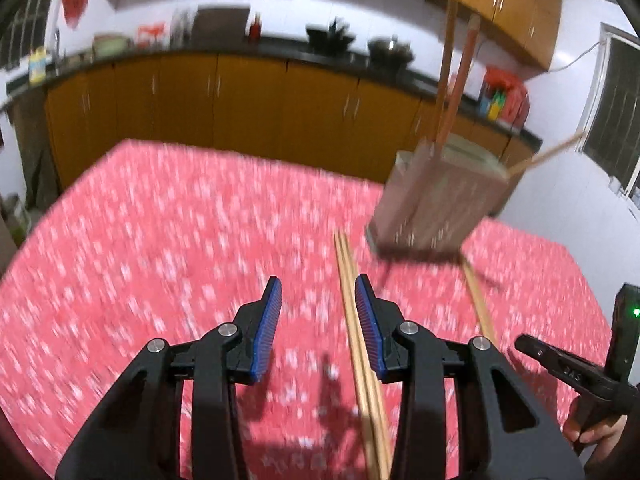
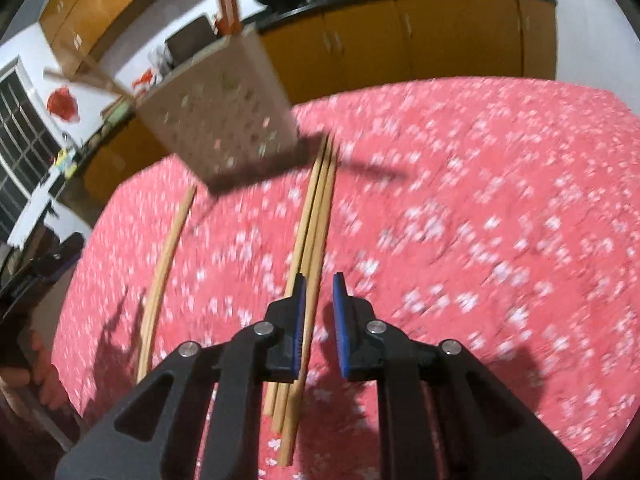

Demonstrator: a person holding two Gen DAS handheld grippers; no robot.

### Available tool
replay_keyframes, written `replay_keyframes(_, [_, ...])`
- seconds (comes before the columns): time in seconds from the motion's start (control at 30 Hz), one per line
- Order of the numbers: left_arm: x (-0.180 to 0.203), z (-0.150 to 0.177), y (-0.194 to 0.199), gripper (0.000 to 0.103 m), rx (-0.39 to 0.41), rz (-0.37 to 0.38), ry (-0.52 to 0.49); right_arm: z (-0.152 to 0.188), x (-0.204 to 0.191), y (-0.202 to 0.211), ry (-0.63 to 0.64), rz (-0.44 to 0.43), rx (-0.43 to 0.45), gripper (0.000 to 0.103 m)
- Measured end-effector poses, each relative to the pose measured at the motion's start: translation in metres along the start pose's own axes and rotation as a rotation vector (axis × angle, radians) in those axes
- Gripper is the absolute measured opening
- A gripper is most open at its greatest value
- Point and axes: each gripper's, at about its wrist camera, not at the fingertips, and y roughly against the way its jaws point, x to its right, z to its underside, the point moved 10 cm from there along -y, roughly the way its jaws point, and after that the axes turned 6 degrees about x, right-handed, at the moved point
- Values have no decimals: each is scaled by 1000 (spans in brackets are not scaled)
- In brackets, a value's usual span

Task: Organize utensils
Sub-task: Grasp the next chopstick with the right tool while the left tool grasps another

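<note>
We see the surface point(image 1: 160, 240) under a red cloth with white flowers, filling most of both views. Toward its far side stands the perforated brown utensil holder point(image 1: 436, 196), with two long reddish sticks point(image 1: 456, 76) upright in it and a pale one leaning out over its rim. A bundle of bamboo chopsticks point(image 2: 316, 216) lies on the cloth just beside the holder, and a separate single chopstick point(image 2: 164, 272) lies apart from the bundle. Our left claw point(image 1: 318, 312) is spread wide, released, over the bundle. Our right claw point(image 2: 319, 312) is parted more narrowly above it, gripping nothing.
</note>
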Motion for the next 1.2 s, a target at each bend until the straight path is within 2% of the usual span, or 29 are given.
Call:
replay_keyframes(0.17, [1,31,-13,39,-71,15,-8,10,-6,-14,37,14,-36,15])
replay_keyframes(0.3, [10,42,-18,39,-103,25,-25,8,-1,-14,85,76,-16,11])
replay_keyframes(0.53, [16,57,-27,38,-142,41,-41,10,2,-15,112,89,-18,11])
replay_keyframes(0.6, [18,60,-28,36,-151,47,-46,8,4,-17,154,138,-12,8])
replay_keyframes(0.63, [19,61,-29,35,-155,49,-48,4,13,-16,145,191,2,8])
replay_keyframes(0.67, [20,62,-30,33,-159,52,-51,1,21,-16,113,206,10,8])
replay_keyframes(0.8, [23,69,-33,26,-178,48,-76,-5,40,-13,32,208,17,8])
replay_keyframes(0.97, [26,72,-36,23,-186,30,-116,-2,40,-10,65,220,27,8])
replay_keyframes(1.13, [35,77,-38,21,-182,-2,-199,2,36,-6,77,207,26,8])
replay_keyframes(1.2, [35,77,-39,15,-174,-22,-212,3,33,-7,84,202,26,8])
